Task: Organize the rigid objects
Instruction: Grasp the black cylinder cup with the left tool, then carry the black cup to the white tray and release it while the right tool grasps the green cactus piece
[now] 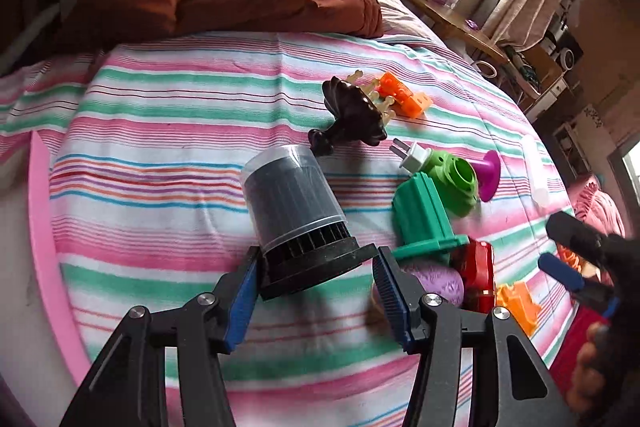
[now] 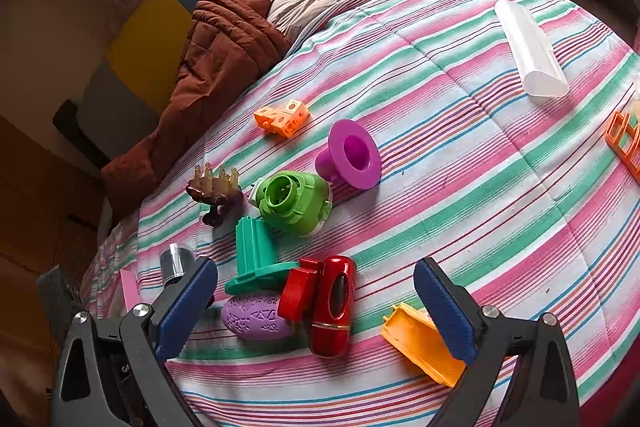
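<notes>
The left gripper (image 1: 316, 291) stands open astride the filter's (image 1: 298, 209) base, its axis toward 11 o'clock.

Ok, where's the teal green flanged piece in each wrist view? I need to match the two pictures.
Left wrist: teal green flanged piece, right of centre, beside the open left gripper.
Right wrist, lower centre-left.
Shared landmark: the lime green part just beyond it.
</notes>
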Tool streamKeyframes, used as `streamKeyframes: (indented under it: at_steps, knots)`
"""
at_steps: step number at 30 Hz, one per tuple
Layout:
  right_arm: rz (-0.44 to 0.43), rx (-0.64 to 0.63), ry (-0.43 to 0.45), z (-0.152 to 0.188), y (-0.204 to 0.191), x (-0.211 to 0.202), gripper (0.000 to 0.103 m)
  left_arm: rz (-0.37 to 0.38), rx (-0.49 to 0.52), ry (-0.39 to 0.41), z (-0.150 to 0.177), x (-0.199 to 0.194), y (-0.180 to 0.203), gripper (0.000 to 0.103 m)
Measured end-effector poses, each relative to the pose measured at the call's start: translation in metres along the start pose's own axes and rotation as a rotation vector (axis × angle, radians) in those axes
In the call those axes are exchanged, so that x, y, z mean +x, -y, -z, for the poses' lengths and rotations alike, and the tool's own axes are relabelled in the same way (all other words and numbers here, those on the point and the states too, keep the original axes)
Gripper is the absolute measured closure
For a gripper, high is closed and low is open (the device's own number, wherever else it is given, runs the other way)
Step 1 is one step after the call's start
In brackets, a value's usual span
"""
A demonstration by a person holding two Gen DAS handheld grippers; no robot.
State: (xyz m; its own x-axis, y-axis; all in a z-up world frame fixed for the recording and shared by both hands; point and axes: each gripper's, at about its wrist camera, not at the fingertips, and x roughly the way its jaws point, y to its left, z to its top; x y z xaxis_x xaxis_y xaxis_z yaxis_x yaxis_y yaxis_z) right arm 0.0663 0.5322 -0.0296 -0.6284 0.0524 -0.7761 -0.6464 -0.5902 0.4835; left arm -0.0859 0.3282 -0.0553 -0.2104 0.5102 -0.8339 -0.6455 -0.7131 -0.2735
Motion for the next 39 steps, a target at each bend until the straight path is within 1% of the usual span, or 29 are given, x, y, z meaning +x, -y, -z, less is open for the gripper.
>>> streamKeyframes:
  at_steps: [4,9,13,16,19,21,23,25,26,29,31,34,37,38,39]
  knots:
    - [0.007,-0.003,0.000,0.000,0.000,0.000,0.002,-0.004,0.026,0.029,0.015,-0.022,-0.002,0.047]
    - [0.018,-0.008,-0.001,0.000,0.000,0.000,0.002,-0.025,0.010,0.066,0.033,-0.052,-0.018,0.047]
    - [0.024,-0.013,0.001,0.001,-0.001,0.000,0.002,-0.064,-0.017,0.105,0.050,-0.087,-0.046,0.047]
    - [0.035,-0.031,0.004,0.002,-0.004,0.000,0.002,-0.100,-0.061,0.132,0.060,-0.111,-0.075,0.047]
    - [0.045,-0.047,-0.002,0.002,-0.007,0.001,0.002,-0.171,-0.098,0.155,0.069,-0.129,-0.112,0.047]
    - [0.050,-0.056,-0.003,0.003,-0.009,0.002,0.002,-0.208,-0.133,0.142,0.073,-0.132,-0.138,0.047]
    - [0.049,-0.071,0.000,0.004,-0.011,0.002,0.005,-0.248,-0.163,0.131,0.075,-0.133,-0.165,0.047]
    - [0.035,-0.111,-0.013,0.005,-0.020,0.004,0.009,-0.299,-0.178,0.121,0.077,-0.131,-0.187,0.047]
    - [0.034,-0.143,-0.023,0.007,-0.026,0.007,0.010,-0.314,-0.190,0.114,0.077,-0.130,-0.198,0.047]
    - [0.017,-0.226,-0.049,0.013,-0.045,0.014,0.018,-0.349,-0.217,0.107,0.077,-0.127,-0.219,0.047]
    - [0.028,-0.266,-0.059,0.013,-0.059,0.019,0.023,-0.351,-0.224,0.113,0.078,-0.127,-0.226,0.047]
    - [0.043,-0.331,-0.076,0.010,-0.081,0.032,0.024,-0.356,-0.231,0.112,0.079,-0.125,-0.232,0.047]
    - [0.093,-0.394,-0.106,0.006,-0.100,0.058,0.025,-0.348,-0.242,0.107,0.080,-0.125,-0.238,0.047]
    - [0.113,-0.413,-0.123,0.007,-0.103,0.067,0.027,-0.347,-0.240,0.106,0.080,-0.127,-0.236,0.047]
    - [0.160,-0.439,-0.145,0.008,-0.106,0.081,0.034,-0.337,-0.237,0.104,0.080,-0.127,-0.238,0.047]
